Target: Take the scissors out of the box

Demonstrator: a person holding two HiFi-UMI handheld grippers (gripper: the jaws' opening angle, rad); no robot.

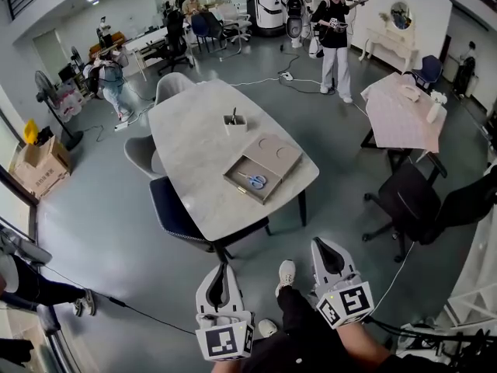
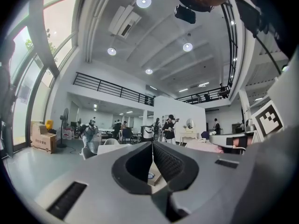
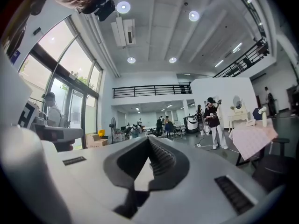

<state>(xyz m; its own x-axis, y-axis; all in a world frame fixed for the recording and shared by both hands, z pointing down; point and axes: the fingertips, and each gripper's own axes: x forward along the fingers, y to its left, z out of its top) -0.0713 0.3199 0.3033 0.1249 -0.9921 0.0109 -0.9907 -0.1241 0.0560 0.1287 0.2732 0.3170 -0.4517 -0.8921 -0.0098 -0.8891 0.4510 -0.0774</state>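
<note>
The blue-handled scissors (image 1: 255,181) lie in a shallow open cardboard box (image 1: 240,169) near the front end of the grey table (image 1: 194,146). The box's lid (image 1: 278,155) lies just behind it. Both grippers hang low near the person's legs, well short of the table. The left gripper (image 1: 223,266) is shut and holds nothing. The right gripper (image 1: 324,247) is shut and empty too. In the left gripper view the jaws meet at the left gripper's tip (image 2: 152,144), and a slice of the box (image 2: 157,178) shows below. The right gripper (image 3: 149,139) has its jaws touching as well.
A white pen holder (image 1: 234,123) stands mid-table. Grey chairs (image 1: 140,155) and a dark chair (image 1: 172,208) flank the table's left side. A black office chair (image 1: 405,199) and a pink-clothed table (image 1: 404,111) are at the right. Cables (image 1: 272,80) cross the floor; people stand farther back.
</note>
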